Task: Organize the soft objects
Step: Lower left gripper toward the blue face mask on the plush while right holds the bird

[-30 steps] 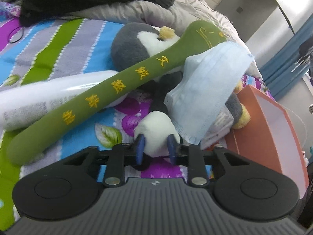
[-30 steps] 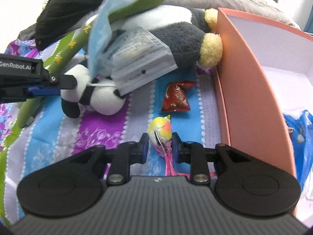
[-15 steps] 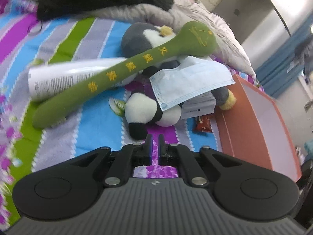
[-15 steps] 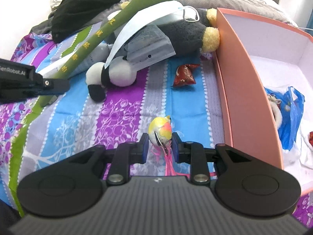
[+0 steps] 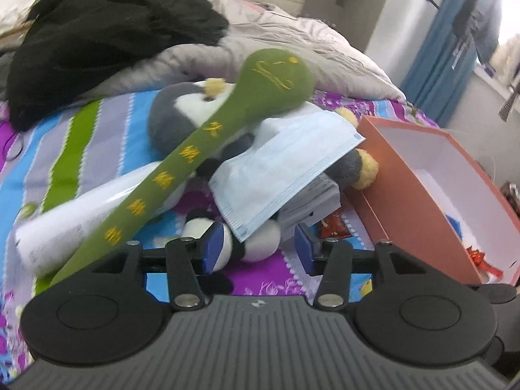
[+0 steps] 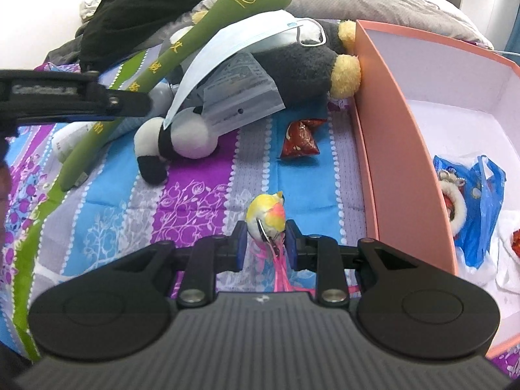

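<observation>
A: Left gripper (image 5: 256, 247)?
B: Jaws spread, just been opening, pinching nothing; small panda toy (image 5: 260, 243) visible between the blue pads, probably lying on the bed (image 5: 107, 130) beyond them, though hard to tell from this blurred view.

A: Right gripper (image 6: 265, 243)?
B: Jaws pressed onto a little yellow toy (image 6: 266, 217), pink strings dangling below.

A: Rest of the pile?
B: Long green plush (image 5: 208, 149) across a grey penguin plush (image 5: 175, 113); blue face mask (image 5: 286, 169) draped over the panda. Red packet (image 6: 300, 138) on the bedspread beside the pink box (image 6: 390, 130). Blue plastic bag (image 6: 481, 195) inside that box.
</observation>
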Tool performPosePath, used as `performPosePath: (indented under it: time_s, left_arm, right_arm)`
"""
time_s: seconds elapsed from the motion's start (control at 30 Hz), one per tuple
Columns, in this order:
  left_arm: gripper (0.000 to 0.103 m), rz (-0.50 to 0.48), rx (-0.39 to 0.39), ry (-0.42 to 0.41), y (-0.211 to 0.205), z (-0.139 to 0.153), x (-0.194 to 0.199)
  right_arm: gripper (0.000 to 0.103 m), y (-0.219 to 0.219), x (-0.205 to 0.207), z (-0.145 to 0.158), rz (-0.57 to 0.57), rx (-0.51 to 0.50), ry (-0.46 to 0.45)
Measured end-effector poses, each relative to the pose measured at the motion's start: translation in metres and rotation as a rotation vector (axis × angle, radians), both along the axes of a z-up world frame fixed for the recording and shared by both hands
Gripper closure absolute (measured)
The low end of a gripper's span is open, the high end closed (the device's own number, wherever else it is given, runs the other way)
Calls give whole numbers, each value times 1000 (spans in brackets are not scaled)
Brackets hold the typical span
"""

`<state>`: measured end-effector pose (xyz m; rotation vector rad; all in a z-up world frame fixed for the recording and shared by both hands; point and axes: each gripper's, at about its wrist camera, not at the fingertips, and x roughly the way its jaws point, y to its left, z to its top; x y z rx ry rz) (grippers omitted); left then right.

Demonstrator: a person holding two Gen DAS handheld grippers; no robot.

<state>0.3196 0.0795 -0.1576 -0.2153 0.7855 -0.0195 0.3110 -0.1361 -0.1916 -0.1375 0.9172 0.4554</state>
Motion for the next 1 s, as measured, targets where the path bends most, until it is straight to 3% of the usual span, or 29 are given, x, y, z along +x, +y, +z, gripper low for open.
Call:
performPosePath:
  time_s: [0.1,0.47,0.57,0.6,0.67,0.73,0.93,0.97,1.0]
  left_arm:
    - [38,-35,40,-16,-12,-4,14]
    - [37,-63,263,-92,-37,-12,61]
    - [47,-80,274,-95,-39,-10,66]
    - [58,-84,285,-101,-41,-8,66]
    - [63,-81,289,-89,-42,-9,68]
    - [75,-76,284,-71,-41,-12,71]
    - [72,-136,236,-91,-47,-7,59]
    - [68,-161,243,-86,-50,-8,58]
    - [57,-178,251,-81,-54,-10,58]
  right_arm:
    - [75,1,7,-2,-2,3,5]
    - [75,-4,22,-1,-5,24,2]
    - [75,-4,23,0,3,25,-3]
    - [75,-5,23,1,2,30,-4]
    - [75,-5,24,2,-2,36,-6]
    - [75,-6,23,4,-4,45,-8]
    - [75,-9,21,7,-9,60,-13]
    - [75,-9,21,7,-8,57,-13]
    - [75,-9,22,6,-8,56,-12]
